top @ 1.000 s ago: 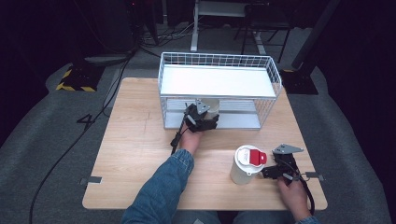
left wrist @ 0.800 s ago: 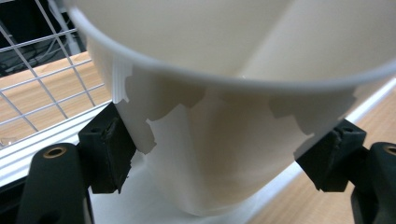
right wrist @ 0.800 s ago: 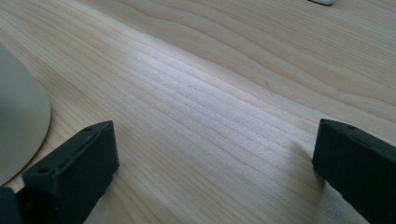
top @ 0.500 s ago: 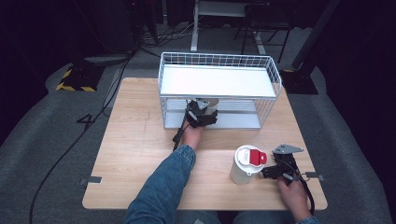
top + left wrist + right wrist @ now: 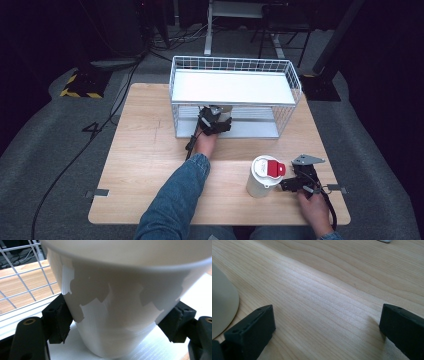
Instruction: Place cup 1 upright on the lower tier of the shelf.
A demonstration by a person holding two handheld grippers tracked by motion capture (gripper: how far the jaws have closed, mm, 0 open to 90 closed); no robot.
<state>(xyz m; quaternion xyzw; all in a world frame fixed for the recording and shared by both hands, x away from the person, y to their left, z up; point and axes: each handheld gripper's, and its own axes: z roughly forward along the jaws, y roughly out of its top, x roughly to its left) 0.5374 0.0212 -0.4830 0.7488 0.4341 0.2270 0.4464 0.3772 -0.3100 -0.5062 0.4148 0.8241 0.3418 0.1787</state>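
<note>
Left gripper [image 5: 216, 119] squeezing a white cup [image 5: 117, 302], low inside the wire basket [image 5: 235, 75] by the tabletop's far edge. Right gripper [image 5: 325, 327] wide open, near the front right corner.

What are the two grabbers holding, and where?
The left gripper squeezes a white cup low on its sides, inside the wire rack. The right gripper holds nothing.

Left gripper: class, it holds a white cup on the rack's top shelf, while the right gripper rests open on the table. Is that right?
Not quite. The left gripper holds the white cup on the rack's lower shelf, under the top one, as the high view shows. The right gripper does rest open on the table.
</note>
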